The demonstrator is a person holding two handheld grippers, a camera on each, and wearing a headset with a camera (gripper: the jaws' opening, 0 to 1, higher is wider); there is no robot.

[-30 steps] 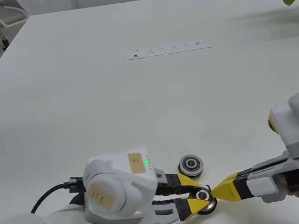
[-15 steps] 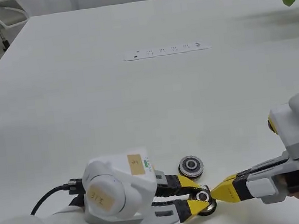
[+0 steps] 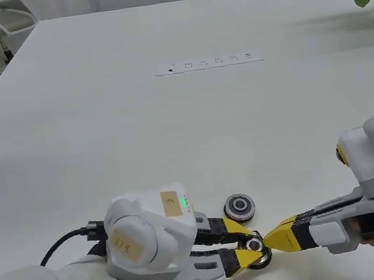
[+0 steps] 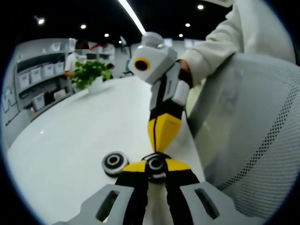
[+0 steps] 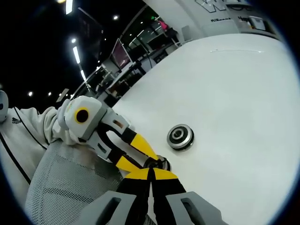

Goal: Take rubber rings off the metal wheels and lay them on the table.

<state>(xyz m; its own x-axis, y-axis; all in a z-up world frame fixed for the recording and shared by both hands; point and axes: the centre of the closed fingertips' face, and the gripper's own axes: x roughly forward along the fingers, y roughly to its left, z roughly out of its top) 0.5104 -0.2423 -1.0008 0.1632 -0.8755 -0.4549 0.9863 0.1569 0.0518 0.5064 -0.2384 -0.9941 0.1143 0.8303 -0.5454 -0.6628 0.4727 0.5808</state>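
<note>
On white table, L claw grips round metal wheel; R claw clenched at rim.

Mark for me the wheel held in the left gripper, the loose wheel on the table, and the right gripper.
held wheel [image 3: 254,245]: head view, on its metal hub.
loose wheel [image 3: 239,207]: head view, on its centre hub.
right gripper [image 3: 267,240]: head view, between the tips of its yellow fingers.

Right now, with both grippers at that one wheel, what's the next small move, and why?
Probably draw the right gripper back to peel the ring off. The left gripper clamps the wheel, the right one's shut tips meet its rim, and the dark ring looks still on. Whether the tips pinch the ring, I cannot tell.
</note>
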